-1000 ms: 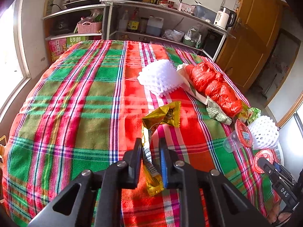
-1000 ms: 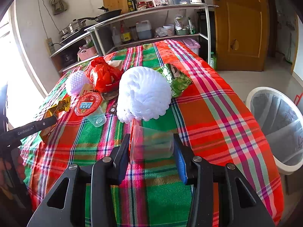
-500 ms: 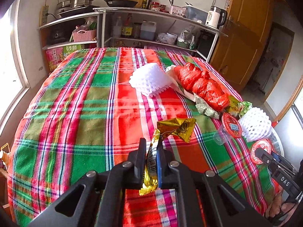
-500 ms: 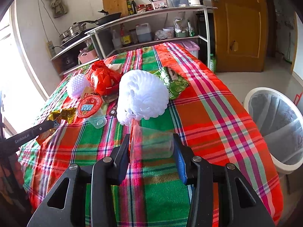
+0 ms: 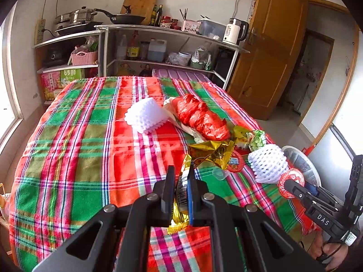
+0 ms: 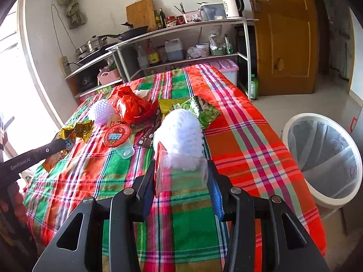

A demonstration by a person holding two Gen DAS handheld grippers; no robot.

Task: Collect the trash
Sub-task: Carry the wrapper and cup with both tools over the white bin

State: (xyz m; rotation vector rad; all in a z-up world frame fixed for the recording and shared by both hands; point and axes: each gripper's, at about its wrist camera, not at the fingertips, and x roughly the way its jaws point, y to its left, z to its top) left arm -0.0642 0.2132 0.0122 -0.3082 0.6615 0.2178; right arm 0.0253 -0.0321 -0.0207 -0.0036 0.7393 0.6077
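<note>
Left gripper pinched nearly shut on a gold foil wrapper, its crumpled top sticking out past the fingertips above the plaid tablecloth. Right gripper about half open, clamped on a clear plastic cup with a red lid edge, just in front of a white foam fruit net. Only in the right wrist view: the full white trash bin on the floor beside the table, a second cup with a red lid, and a green snack bag.

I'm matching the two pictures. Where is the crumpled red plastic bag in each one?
Left wrist view: crumpled red plastic bag right of centre, beside a white foam net.
Right wrist view: bag upper left.
Shared landmark: white electric kettle on the shelf.
</note>
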